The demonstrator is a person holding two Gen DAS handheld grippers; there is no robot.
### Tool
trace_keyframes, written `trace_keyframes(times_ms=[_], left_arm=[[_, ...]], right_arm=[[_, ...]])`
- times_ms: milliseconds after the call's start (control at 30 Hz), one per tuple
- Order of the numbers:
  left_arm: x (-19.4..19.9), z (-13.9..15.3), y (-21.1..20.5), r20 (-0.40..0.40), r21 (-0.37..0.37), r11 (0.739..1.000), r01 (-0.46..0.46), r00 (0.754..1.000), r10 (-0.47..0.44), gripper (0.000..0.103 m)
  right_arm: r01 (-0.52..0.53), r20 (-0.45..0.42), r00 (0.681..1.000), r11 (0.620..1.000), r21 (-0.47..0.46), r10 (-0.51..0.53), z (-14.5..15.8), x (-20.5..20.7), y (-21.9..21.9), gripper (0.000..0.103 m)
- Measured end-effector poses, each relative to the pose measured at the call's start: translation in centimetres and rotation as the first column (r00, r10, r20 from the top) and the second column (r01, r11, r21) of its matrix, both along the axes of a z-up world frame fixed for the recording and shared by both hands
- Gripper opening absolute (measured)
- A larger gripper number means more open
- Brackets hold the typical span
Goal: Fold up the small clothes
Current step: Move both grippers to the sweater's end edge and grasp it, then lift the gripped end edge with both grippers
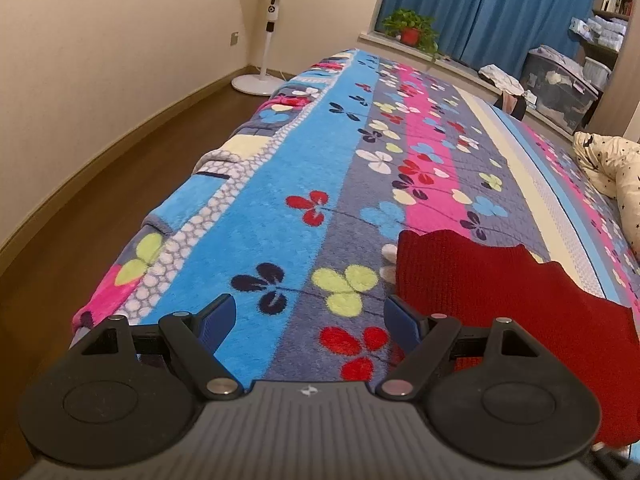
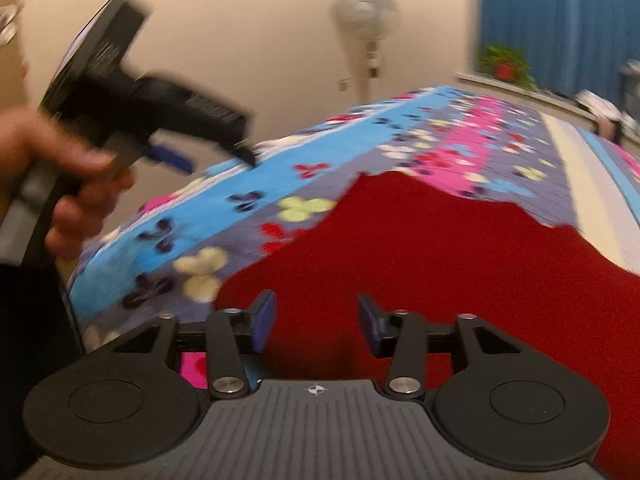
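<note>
Left gripper [image 1: 308, 316]: jaws spread wide, nothing between the blue pads. It hangs over the near edge of the bed, above the flowered blanket [image 1: 280, 184]. Its right-hand pad lies just beside the near left edge of the red knitted garment [image 1: 512, 300]; contact cannot be confirmed.

Right gripper [image 2: 316, 320]: jaws parted, with red fabric showing in the gap but the pads not pressing on it. This view is motion-blurred. The gripper sits over the near portion of the garment.

Red knitted garment: spread on the blanket at the near end of the bed, right of the blue stripe. Its far edge is uneven, with raised points at the left corner and the middle. It covers the grey flowered band and reaches toward the pink stripe.

At the left of the right wrist view, a person's hand [image 2: 60, 168] grasps the handle of the left gripper, whose blue pad points toward the blanket edge.

Farther off: the blanket runs the length of the bed in blue, grey, pink and cream stripes. A cream star-print quilt [image 1: 612, 168] lies at the right side. Beyond the bed stand a white pedestal fan [image 1: 272, 20] against the wall, a potted plant [image 1: 410, 28] on the window ledge, blue curtains [image 1: 488, 8] and a clear storage box [image 1: 560, 84].
</note>
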State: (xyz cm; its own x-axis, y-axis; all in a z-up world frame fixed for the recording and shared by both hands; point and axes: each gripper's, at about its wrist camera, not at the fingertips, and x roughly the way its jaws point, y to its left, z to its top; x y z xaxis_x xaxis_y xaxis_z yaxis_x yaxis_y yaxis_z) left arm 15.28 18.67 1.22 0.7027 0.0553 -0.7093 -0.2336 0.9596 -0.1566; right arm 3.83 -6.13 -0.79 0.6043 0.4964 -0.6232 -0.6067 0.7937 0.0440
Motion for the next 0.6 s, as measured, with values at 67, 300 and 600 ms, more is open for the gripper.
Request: trace_keyframes(times_ms=[67, 300, 600], left_arm=[[-0.1, 0.0, 0.4, -0.002, -0.01, 1.0, -0.009, 1.0, 0.008, 0.085], [-0.4, 0.1, 1.3, -0.001, -0.041, 0.999, -0.017, 1.0, 0.017, 0.085], [-0.7, 0.3, 2.0, 0.012, -0.09, 0.995, -0.033, 0.999, 0.034, 0.085]], right_arm=[[-0.057, -0.021, 0.998, 0.998, -0.04, 0.056, -0.8, -0.2, 1.4, 0.061], [-0.089, 0.029, 0.995, 0.963, -0.256, 0.099, -3.6, 0.1, 4.4, 0.061], [-0.089, 0.052, 0.993, 0.975, -0.205, 0.102, -2.8, 0.9, 3.4, 0.017]])
